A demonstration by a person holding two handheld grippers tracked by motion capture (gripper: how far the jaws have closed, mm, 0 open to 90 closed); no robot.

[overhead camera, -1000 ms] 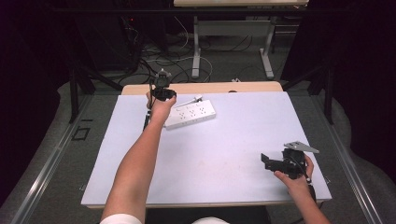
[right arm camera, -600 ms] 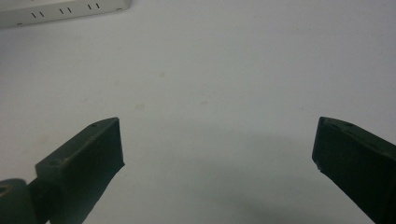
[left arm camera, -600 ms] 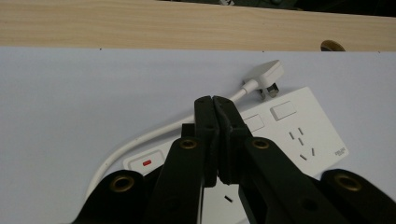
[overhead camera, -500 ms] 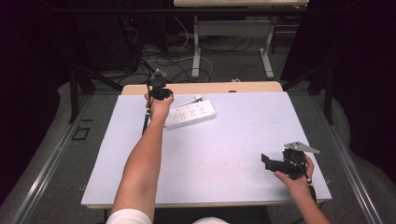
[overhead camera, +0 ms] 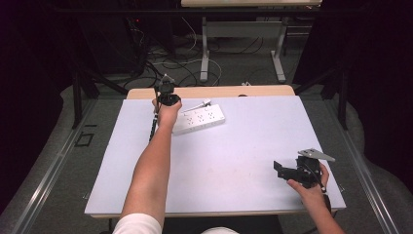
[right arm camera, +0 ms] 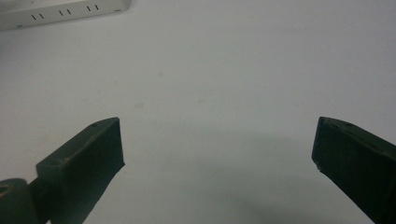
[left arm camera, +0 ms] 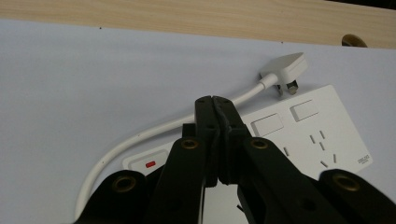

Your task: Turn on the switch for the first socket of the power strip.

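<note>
Left gripper (overhead camera: 166, 92) sits at the far left part of the table (overhead camera: 253, 195), held over the near-left end of the white power strip (overhead camera: 199, 120). In the left gripper view its jaws are pressed together, nothing visibly between them, tips (left arm camera: 214, 105) just above the strip's white cable (left arm camera: 140, 140), by the end with the red switch (left arm camera: 150, 164); cannot tell if the tips touch the cable. Cable curves from that end round to the white plug (left arm camera: 286, 67), which lies at the strip's far edge. Strip lies flat near the table's back edge, slightly angled, sockets up. Right gripper (overhead camera: 292, 170) is at the near right of the table, well apart from the strip, jaws spread wide and empty over bare white tabletop; strip's edge (right arm camera: 60, 14) shows far off in its view.
</note>
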